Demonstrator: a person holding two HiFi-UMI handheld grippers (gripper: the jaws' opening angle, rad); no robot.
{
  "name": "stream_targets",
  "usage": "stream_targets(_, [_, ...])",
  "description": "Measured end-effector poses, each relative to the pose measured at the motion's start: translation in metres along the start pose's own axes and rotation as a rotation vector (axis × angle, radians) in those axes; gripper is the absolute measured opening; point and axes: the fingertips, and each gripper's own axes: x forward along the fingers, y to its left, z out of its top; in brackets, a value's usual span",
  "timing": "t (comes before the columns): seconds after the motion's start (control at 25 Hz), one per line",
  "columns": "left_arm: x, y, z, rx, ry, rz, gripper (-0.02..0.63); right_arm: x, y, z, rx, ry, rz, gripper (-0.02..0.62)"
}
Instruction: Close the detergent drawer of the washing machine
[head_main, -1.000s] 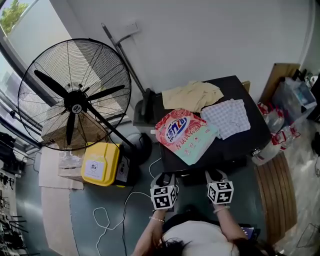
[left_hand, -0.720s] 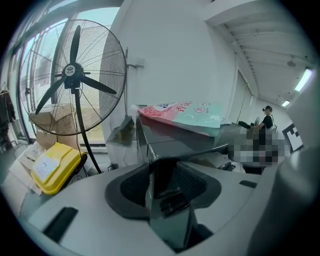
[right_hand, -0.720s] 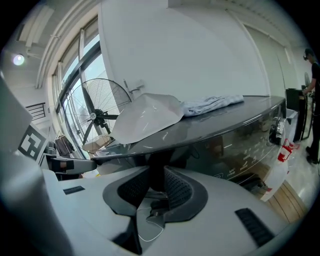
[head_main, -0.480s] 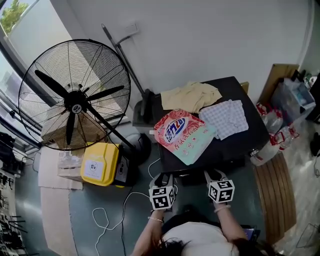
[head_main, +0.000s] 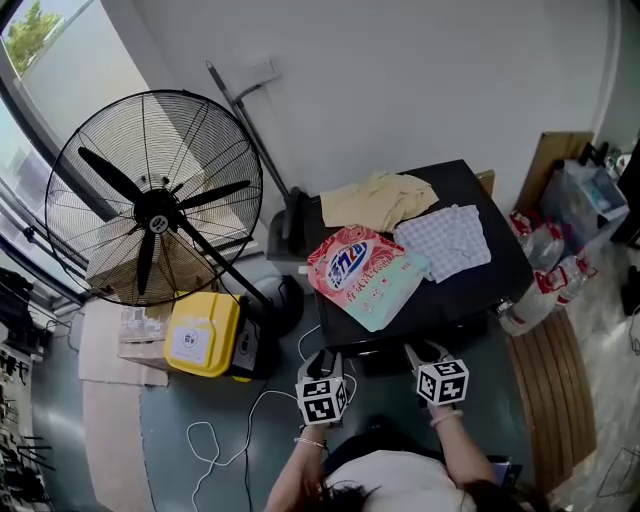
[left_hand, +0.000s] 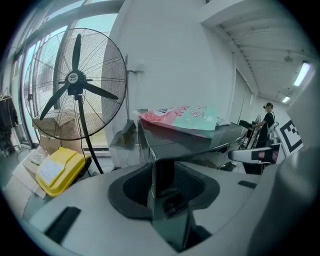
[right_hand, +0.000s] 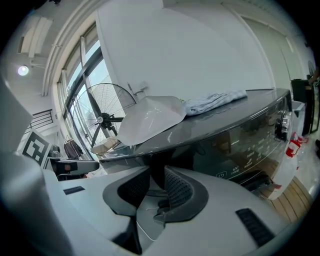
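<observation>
The black washing machine carries a pink-and-teal detergent bag on its lid. Its dark detergent drawer sticks out a little from the front, between my two grippers. My left gripper is at the drawer's left end. Its jaws have just been closing, and in the left gripper view the dark front panel fills the gap between the pads of the left gripper. My right gripper is shut on the drawer's right end. In the right gripper view the right gripper sits beside the control panel.
A yellow cloth and a checked cloth lie on the lid. A large standing fan and a yellow box stand to the left. A white cable trails over the floor. Bottles and wooden slats are at the right.
The head camera has shifted slightly, so the whole scene sits a little differently. Both grippers stay at the drawer front.
</observation>
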Motion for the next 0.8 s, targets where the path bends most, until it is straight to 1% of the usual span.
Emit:
stream_targets(0.12, [-0.007,-0.003,0.003,0.005,-0.013,-0.004,0.153,-0.006,0.009,0.000,-0.024,-0.013,0.029,0.110])
stream_targets(0.2, [-0.012,-0.007,0.005,0.005,-0.020,-0.012,0.153,-0.011,0.014,0.004,-0.045,-0.038,0.049,0.110])
stream_targets(0.28, [-0.017,-0.010,0.007,-0.001,-0.026,-0.019,0.149,-0.018,0.018,0.010,-0.041,-0.068,0.063,0.109])
stream_targets(0.36, [-0.024,-0.013,0.009,-0.010,-0.033,-0.026,0.128,-0.025,0.023,0.014,-0.054,-0.080,0.080,0.096])
stream_targets(0.56, [-0.046,-0.023,0.012,-0.021,-0.061,-0.041,0.093,-0.045,0.037,0.021,-0.150,-0.082,0.103,0.062])
stream_targets(0.8, [-0.075,-0.037,0.013,-0.022,-0.100,-0.055,0.072,-0.078,0.056,0.031,-0.191,-0.148,0.125,0.048])
